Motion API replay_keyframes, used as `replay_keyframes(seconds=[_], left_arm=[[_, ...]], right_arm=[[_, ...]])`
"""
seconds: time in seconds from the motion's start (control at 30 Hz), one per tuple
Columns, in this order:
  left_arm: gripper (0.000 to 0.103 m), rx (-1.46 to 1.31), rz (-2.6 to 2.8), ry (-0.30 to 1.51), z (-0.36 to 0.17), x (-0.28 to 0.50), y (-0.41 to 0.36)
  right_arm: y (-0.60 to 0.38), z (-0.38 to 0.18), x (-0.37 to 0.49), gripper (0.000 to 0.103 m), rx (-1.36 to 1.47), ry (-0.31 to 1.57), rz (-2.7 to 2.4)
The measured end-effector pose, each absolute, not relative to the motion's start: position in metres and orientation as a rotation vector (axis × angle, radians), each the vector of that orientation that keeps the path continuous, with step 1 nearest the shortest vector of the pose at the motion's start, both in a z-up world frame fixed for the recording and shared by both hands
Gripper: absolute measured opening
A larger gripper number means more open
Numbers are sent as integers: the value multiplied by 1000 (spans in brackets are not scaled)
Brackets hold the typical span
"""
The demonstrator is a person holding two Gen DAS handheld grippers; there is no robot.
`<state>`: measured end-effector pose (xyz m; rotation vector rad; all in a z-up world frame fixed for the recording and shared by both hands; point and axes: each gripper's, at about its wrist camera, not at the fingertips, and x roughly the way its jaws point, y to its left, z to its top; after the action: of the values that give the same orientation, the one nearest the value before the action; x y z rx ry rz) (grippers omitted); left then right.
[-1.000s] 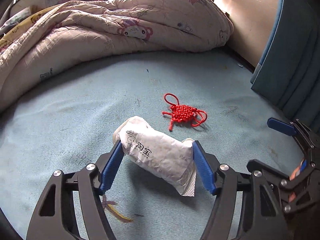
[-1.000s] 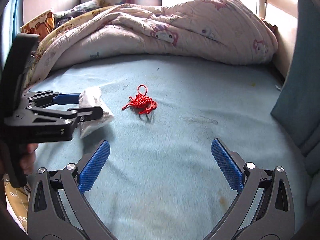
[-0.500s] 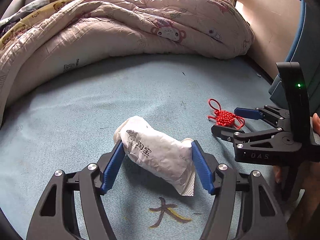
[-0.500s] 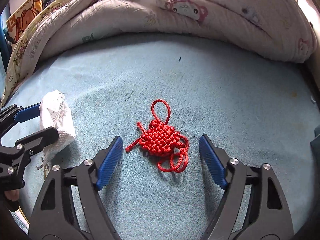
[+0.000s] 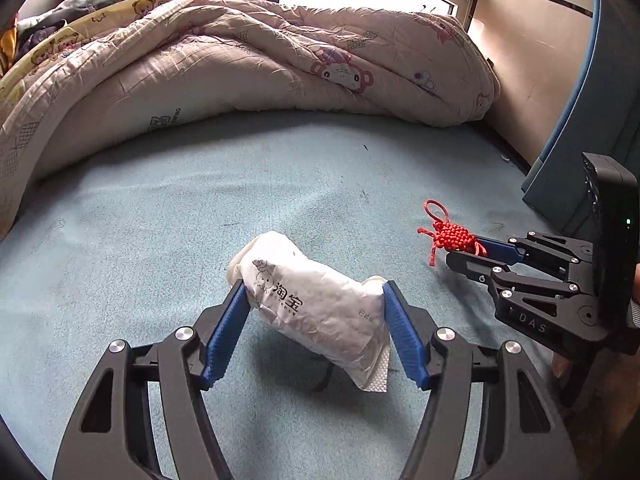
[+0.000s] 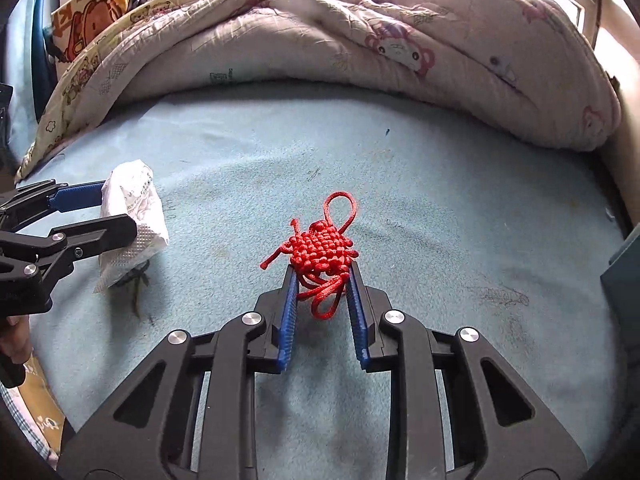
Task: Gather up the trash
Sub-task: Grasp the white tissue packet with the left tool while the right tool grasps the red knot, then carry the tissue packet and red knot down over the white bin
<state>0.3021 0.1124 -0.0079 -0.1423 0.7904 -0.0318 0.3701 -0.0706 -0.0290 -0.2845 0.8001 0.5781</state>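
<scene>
Two loads held: left gripper [image 5: 316, 316] clamps white packet [image 5: 316, 304]; right gripper [image 6: 322, 280] pinches red knot ornament [image 6: 320, 246] by lower edge. Risk: loose cords slip free on lift.

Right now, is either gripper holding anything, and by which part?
Left gripper clamps the crumpled white printed packet across its two ends. Right gripper pinches the red woven cord knot at its lower edge.

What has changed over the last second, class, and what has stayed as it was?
The right gripper moved forward to the red knot ornament, closed from wide open and gripped it. The left gripper stayed clamped on the white packet. The quilt stayed heaped at the back of the blue sheet.
</scene>
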Motion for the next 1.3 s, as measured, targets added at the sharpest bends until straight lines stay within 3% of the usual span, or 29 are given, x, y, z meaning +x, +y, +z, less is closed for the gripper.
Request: replay_keyframes(seconds=[0.8, 1.03, 1.3], left_arm=[[65, -106, -88, 744, -3, 111, 52], [66, -82, -115, 779, -37, 59, 30], [66, -70, -152, 897, -121, 31, 10]], right_arm=[[-145, 19, 152, 22, -248, 607, 647], [-169, -24, 84, 22, -244, 628, 691], [-178, -135, 38, 22, -279, 808, 707]])
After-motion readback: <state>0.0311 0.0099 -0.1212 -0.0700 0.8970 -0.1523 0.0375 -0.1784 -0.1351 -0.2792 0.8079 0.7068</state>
